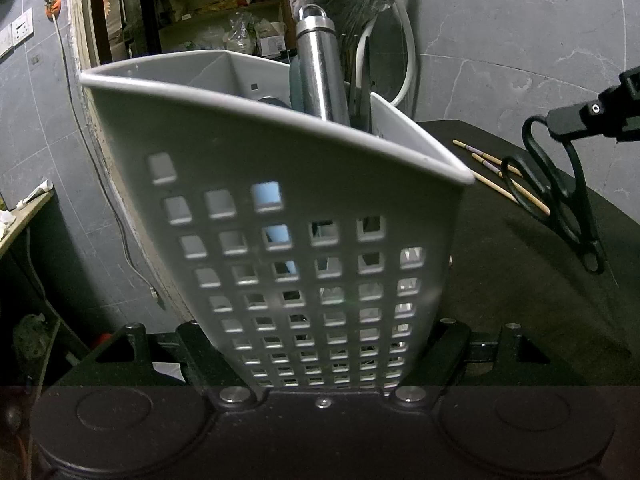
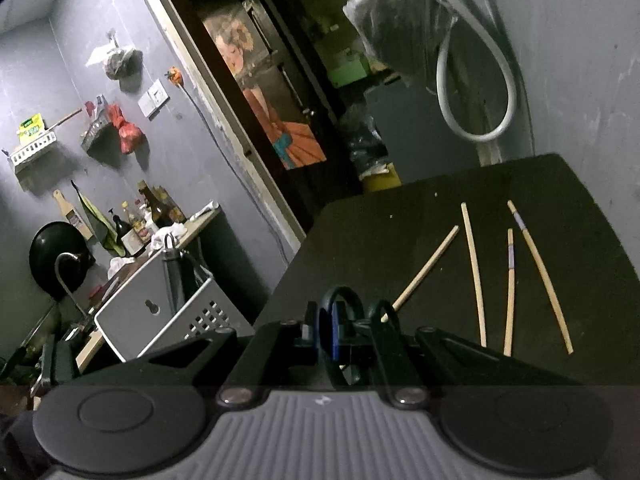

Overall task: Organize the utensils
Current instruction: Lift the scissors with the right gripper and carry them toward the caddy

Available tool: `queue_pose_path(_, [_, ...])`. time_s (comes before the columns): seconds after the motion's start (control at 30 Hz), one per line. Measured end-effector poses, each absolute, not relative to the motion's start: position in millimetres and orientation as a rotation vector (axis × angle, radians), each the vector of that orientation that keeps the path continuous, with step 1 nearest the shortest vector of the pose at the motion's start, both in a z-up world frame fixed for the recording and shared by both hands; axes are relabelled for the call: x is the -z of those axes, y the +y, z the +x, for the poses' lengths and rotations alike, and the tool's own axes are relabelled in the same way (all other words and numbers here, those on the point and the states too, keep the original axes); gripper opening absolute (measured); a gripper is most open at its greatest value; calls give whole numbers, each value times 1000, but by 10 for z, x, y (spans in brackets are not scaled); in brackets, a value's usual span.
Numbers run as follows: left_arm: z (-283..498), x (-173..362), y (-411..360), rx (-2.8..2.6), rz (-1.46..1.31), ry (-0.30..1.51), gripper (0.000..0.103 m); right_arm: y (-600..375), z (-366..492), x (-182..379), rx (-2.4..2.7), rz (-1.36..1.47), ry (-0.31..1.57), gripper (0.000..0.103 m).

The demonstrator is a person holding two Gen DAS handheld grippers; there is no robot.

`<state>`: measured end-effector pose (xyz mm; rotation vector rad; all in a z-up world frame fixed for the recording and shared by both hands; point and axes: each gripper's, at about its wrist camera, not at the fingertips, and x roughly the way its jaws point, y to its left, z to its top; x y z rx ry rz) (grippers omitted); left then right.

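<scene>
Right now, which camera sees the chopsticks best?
The right wrist view: all four chopsticks lie fully visible on the dark table. The left wrist view shows only parts of some, far to the side, behind the scissors.

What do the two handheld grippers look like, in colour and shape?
Both are matte black, with angular linkage fingers fixed by silver bolts. Each body carries two round black discs. The right gripper has a ribbed grey panel between its discs; the left gripper has a dark one.

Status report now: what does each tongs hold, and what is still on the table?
Left tongs shut on grey holder. Right tongs shut on black scissors, hanging above table. Four chopsticks still loose on table. Nothing in the way.
</scene>
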<state>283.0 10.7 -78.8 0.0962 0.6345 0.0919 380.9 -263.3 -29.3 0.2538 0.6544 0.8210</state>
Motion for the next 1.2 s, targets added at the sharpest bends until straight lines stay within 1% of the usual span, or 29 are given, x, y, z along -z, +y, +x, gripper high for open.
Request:
queue_pose_path(0.77, [2832,785,105,-92,97,635,79,-3025,3795,659,-705,341,741,7])
queue_pose_path(0.97, [2832,782,104,-92,97,635,79,-3075,3773,654,-684,351,735,7])
queue_pose_path(1.2, [2830,782,102,-93,98,635,79,-3042,3778,615,-684,295,734,8])
